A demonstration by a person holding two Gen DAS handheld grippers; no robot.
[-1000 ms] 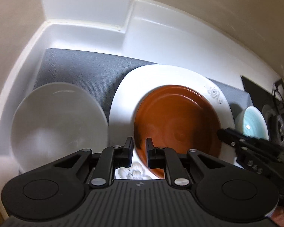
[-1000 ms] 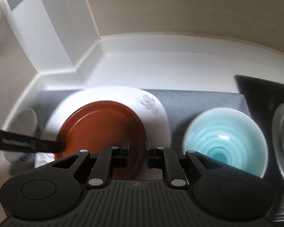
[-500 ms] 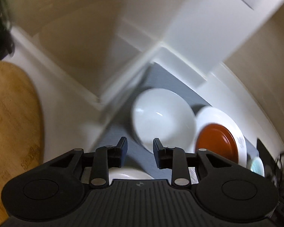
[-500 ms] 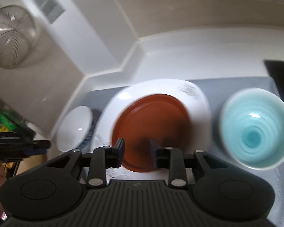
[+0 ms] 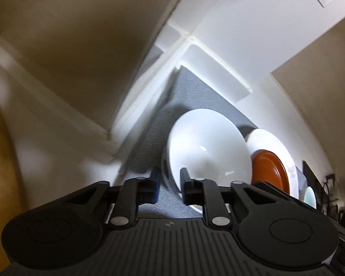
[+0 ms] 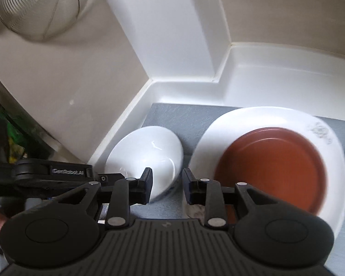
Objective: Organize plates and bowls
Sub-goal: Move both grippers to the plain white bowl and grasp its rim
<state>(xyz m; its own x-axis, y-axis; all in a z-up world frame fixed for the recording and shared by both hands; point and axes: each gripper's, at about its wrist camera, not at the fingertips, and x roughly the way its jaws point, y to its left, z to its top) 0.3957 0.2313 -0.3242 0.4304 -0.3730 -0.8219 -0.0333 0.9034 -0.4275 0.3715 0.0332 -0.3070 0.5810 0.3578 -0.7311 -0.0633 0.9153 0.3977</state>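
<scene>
I see a glossy white bowl (image 5: 207,147) on the grey mat (image 5: 195,96), beside the brown plate (image 6: 271,170) stacked on a white plate (image 6: 253,119); my left gripper (image 5: 169,184) straddles the bowl's rim, jaws apart; my right gripper (image 6: 167,185) hangs open, empty.

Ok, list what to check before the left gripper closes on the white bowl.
1. Left gripper open: ok.
2. White bowl rim in the gap between its fingers: ok, as far as the blur shows.
3. Bowl empty: ok.
4. Bowl apart from the white plate: ok, grey mat shows between them.
5. Right gripper open, holding nothing: ok.
6. How deep the fingers reach on the rim: cannot tell.
</scene>
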